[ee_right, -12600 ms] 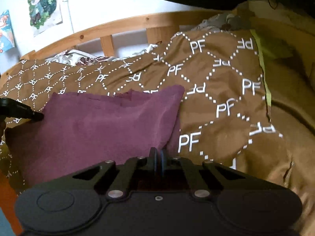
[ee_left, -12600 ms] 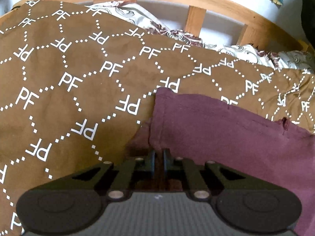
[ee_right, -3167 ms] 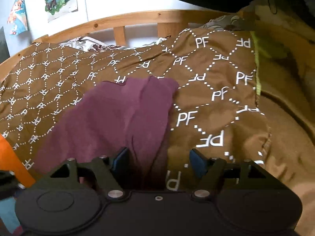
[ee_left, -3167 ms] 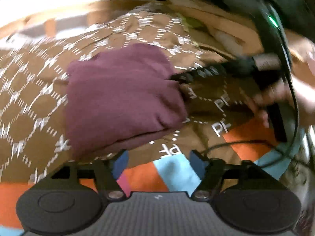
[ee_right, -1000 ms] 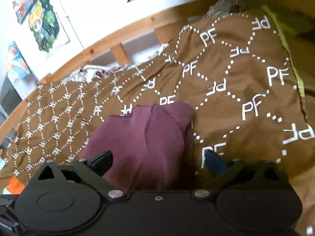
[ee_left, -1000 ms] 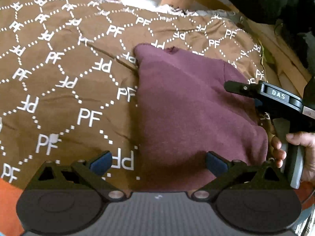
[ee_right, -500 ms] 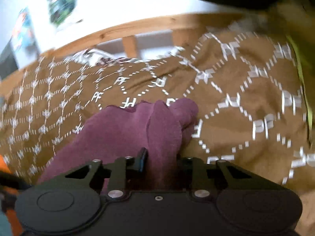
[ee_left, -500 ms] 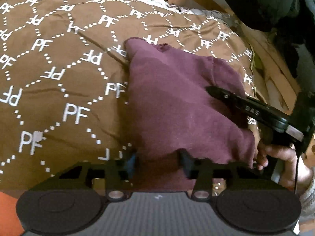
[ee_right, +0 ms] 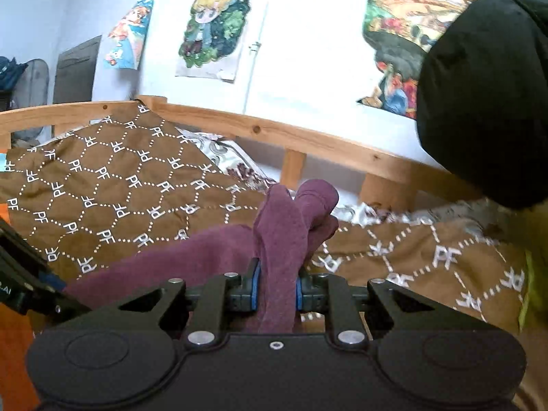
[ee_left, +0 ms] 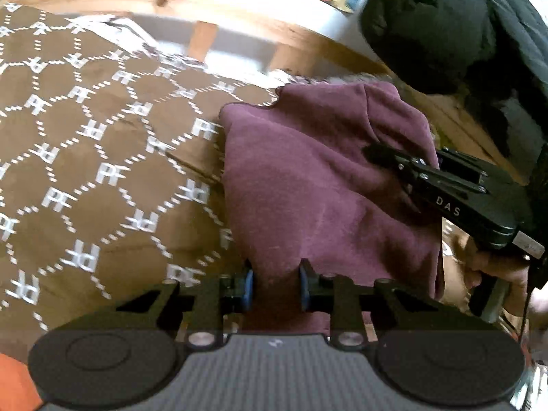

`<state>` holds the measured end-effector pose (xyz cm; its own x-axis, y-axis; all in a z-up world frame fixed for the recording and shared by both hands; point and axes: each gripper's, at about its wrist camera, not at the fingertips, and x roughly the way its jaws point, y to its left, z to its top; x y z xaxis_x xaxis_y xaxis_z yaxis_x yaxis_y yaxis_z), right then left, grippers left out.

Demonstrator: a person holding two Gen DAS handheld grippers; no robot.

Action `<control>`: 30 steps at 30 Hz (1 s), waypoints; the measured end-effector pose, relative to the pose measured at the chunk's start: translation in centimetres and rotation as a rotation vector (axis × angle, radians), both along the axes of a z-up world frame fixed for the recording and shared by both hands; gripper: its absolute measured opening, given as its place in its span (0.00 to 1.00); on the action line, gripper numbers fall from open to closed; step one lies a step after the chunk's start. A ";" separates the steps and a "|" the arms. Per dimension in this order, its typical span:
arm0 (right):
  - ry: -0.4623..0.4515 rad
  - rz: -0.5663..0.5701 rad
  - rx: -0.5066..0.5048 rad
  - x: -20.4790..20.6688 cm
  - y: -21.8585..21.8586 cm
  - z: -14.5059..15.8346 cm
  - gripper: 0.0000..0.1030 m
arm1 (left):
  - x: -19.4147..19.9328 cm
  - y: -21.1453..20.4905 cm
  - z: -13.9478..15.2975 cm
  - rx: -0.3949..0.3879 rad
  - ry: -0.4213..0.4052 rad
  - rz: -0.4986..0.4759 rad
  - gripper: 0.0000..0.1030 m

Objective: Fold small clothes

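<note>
A folded maroon garment lies bunched on a brown blanket with white PF marks. My left gripper is shut on the garment's near edge. My right gripper is shut on a thick fold of the same garment, which stands up between its blue pads and is lifted off the blanket. In the left wrist view the right gripper shows from the side, pressed into the garment's right part, with the hand holding it below.
A wooden bed rail runs behind the blanket, with a patterned white pillow against it. Posters hang on the white wall. A black padded jacket hangs at the right. An orange sheet shows at the near left.
Both grippers have closed on the garment and lifted its near side up and away from me. The views have tilted upward, so the wall and rail now show.
</note>
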<state>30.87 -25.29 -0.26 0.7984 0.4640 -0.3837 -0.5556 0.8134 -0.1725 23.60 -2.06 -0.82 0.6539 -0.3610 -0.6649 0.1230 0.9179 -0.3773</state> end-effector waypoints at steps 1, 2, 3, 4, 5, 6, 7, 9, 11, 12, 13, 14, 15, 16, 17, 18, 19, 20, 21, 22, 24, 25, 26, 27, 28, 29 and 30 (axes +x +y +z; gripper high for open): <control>0.009 0.004 0.000 0.6 0.5 -0.1 0.19 | 0.4 0.4 -0.1 0.005 0.000 0.017 0.27; 0.020 0.007 0.004 1.2 1.0 -0.2 0.19 | 0.7 0.8 -0.3 0.011 0.000 0.034 0.27; 0.032 0.009 0.003 1.9 1.6 -0.3 0.19 | 1.1 1.2 -0.5 0.020 0.003 0.051 0.27; 0.040 0.009 -0.007 2.5 2.3 -0.6 0.19 | 1.2 1.4 -0.7 0.029 0.006 0.062 0.27; 0.044 0.009 -0.025 2.9 2.9 -0.9 0.19 | 1.4 1.6 -0.9 0.038 0.011 0.071 0.27; 0.047 0.008 -0.044 3.3 3.4 -1.3 0.19 | 1.6 1.7 -1.1 0.043 0.020 0.078 0.27; 0.061 0.005 -0.056 3.6 3.9 -1.7 0.19 | 1.7 1.9 -1.5 0.041 0.032 0.084 0.28; 0.094 -0.012 -0.076 4.2 4.3 -2.5 0.19 | 1.9 1.9 -2.0 0.032 0.042 0.089 0.29; 0.117 -0.035 -0.085 4.5 4.2 -3.1 0.20 | 1.7 1.6 -2.1 0.054 0.034 0.083 0.30; 0.133 -0.046 -0.084 4.8 4.0 -3.3 0.21 | 1.6 1.3 -2.0 0.066 0.029 0.078 0.33; 0.145 -0.058 -0.083 4.9 3.8 -3.4 0.24 | 1.6 1.1 -2.0 0.076 0.027 0.075 0.36; 0.149 -0.071 -0.087 4.9 3.7 -3.6 0.27 | 1.6 1.0 -2.0 0.082 0.029 0.075 0.39; 0.147 -0.092 -0.097 4.9 3.4 -3.7 0.34 | 1.5 1.0 -2.0 0.084 0.032 0.079 0.42; 0.146 -0.106 -0.101 4.8 3.2 -3.7 0.43 | 1.5 1.1 -2.1 0.086 0.036 0.092 0.43; 0.146 -0.115 -0.098 4.7 2.9 -3.8 0.46 | 1.3 1.1 -2.0 0.087 0.044 0.109 0.45; 0.147 -0.124 -0.094 4.6 2.5 -3.8 0.53 | 1.1 1.2 -2.0 0.084 0.052 0.119 0.48; 0.147 -0.135 -0.091 4.4 2.2 -3.8 0.60 | 1.0 1.4 -1.9 0.074 0.063 0.130 0.56; 0.146 -0.145 -0.084 4.2 1.8 -3.8 0.62 | 0.8 1.6 -1.9 0.069 0.073 0.140 0.59; 0.146 -0.149 -0.075 3.9 1.5 -3.7 0.65 | 0.7 1.7 -1.8 0.070 0.084 0.154 0.67; 0.148 -0.156 -0.067 3.6 1.2 -3.7 0.71 | 0.5 1.8 -1.7 0.074 0.091 0.168 0.74; 0.150 -0.183 -0.045 3.0 0.7 -3.4 0.81 | 0.1 2.0 -1.2 0.089 0.093 0.194 0.84; 0.149 -0.190 -0.028 2.5 0.4 -3.2 0.85 | -0.2 2.0 -0.9 0.100 0.088 0.204 0.89; 0.148 -0.196 -0.015 2.1 0.2 -2.9 0.87 | -0.6 2.1 -0.6 0.110 0.082 0.211 0.91; 0.148 -0.206 -0.006 1.6 0.0 -2.7 0.91 | -0.9 2.1 -0.3 0.118 0.073 0.214 0.95; 0.146 -0.218 0.006 1.0 -0.2 -2.4 0.93 | -1.3 2.1 0.0 0.125 0.065 0.216 0.98; 0.144 -0.226 0.020 0.4 -0.3 -2.0 0.94 | -1.6 2.0 0.3 0.132 0.057 0.218 0.99; 0.144 -0.231 0.038 -0.3 -0.6 -1.7 0.97 | -1.9 2.0 0.6 0.139 0.048 0.223 0.99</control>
<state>30.60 -25.85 -1.95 0.8232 0.2919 -0.4869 -0.3710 0.9258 -0.0722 21.68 -0.11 -0.25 0.6738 -0.1142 -0.7300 -0.1034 0.9637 -0.2462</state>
